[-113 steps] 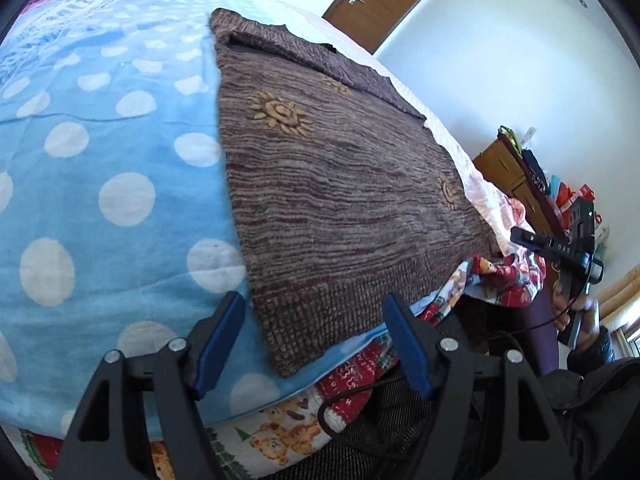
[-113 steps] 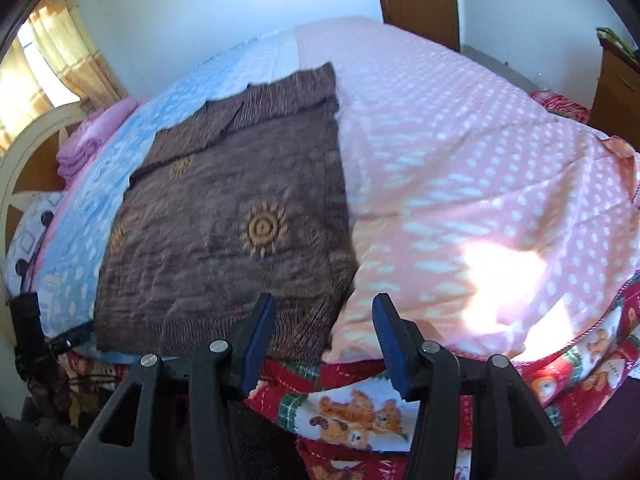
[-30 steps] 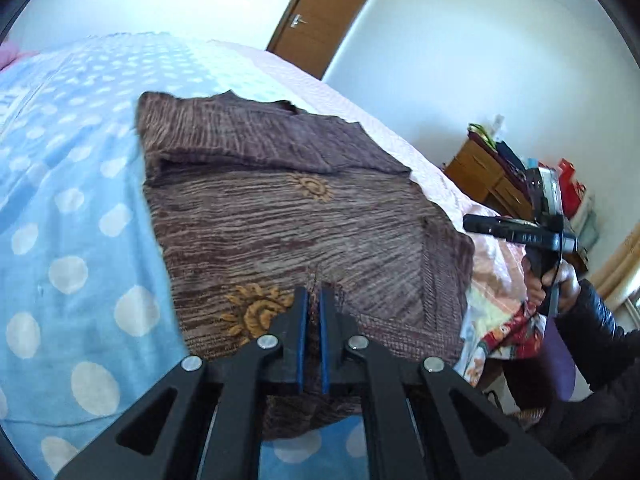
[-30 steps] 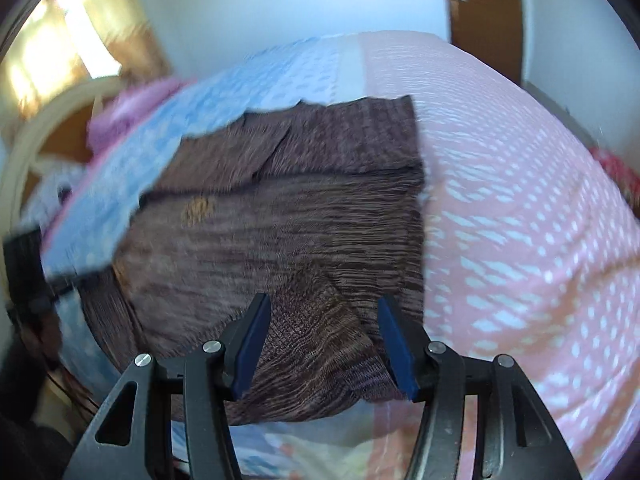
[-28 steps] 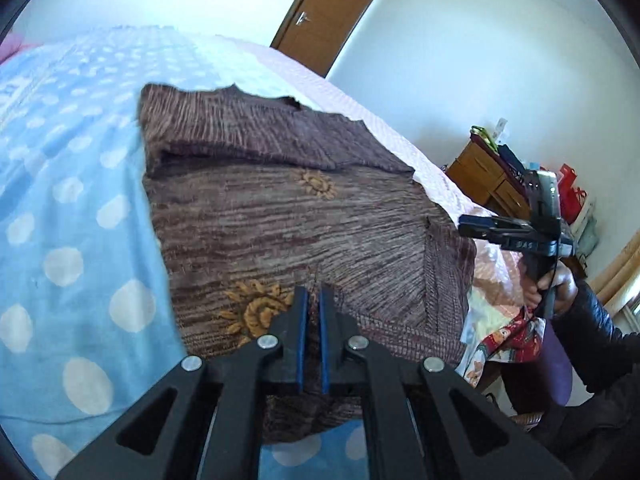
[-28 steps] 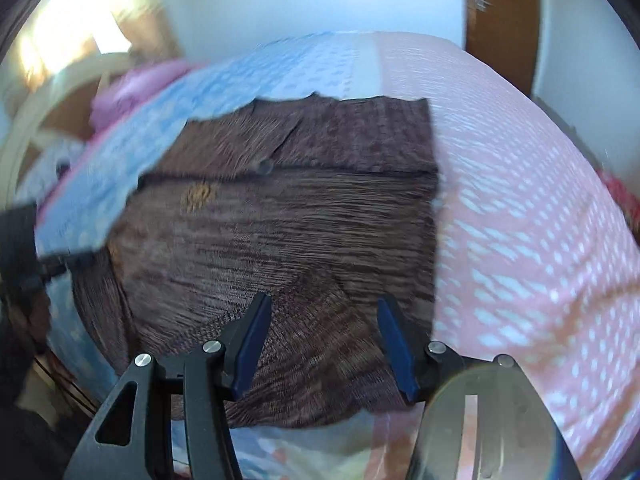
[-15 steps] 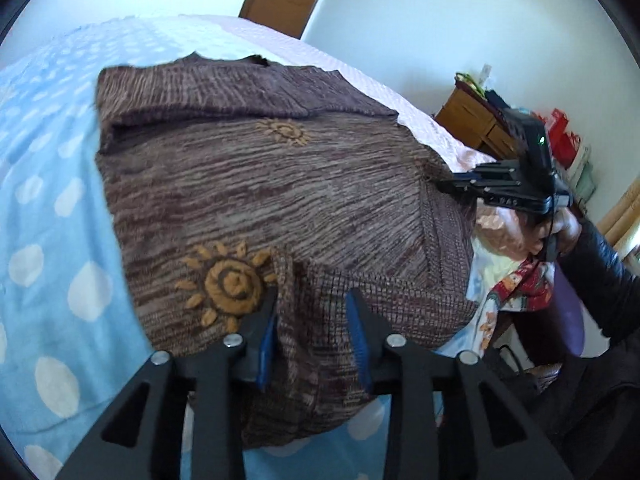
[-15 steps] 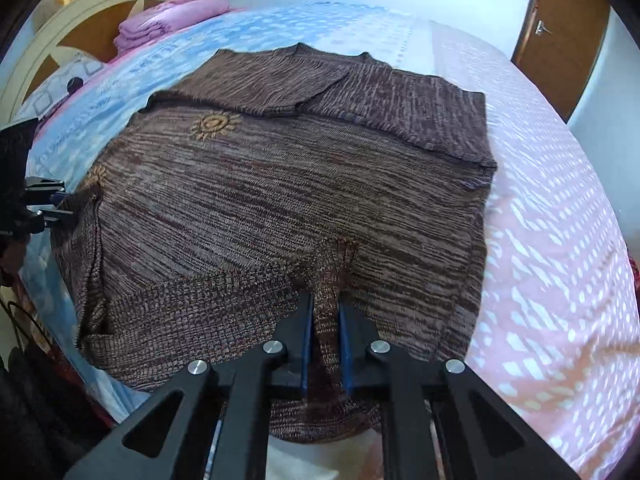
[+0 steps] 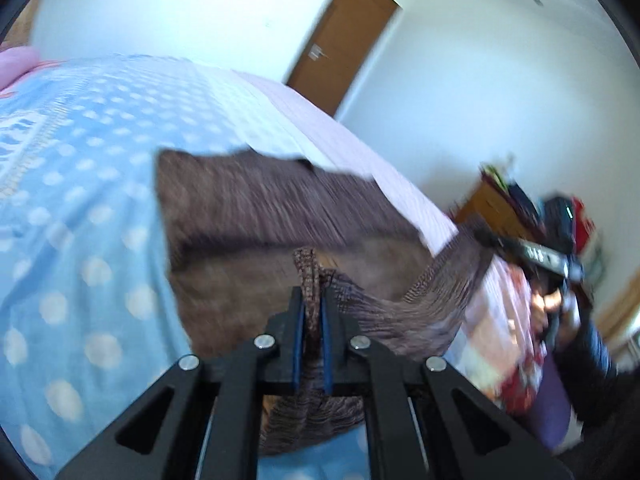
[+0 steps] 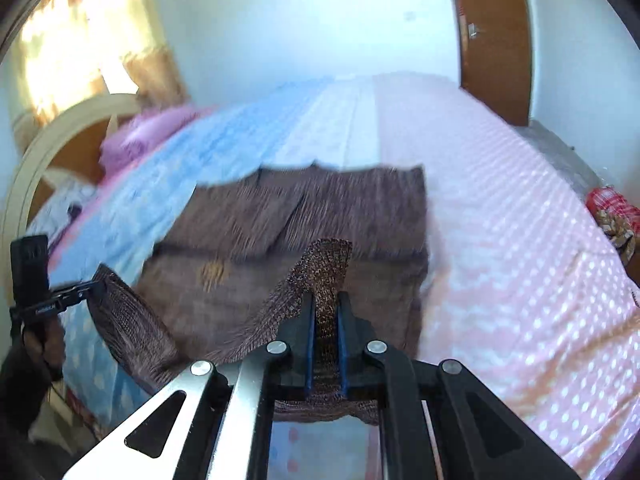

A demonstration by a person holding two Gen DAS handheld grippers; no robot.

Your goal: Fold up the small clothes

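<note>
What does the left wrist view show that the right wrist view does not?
Only the left wrist view shows the wooden dresser with clutter on top. Only the right wrist view shows the cream headboard, the sunlit curtain and the pink pillow. Both show the brown sweater on the bed, its hem pinched in each hand-held gripper, and the brown door.
</note>
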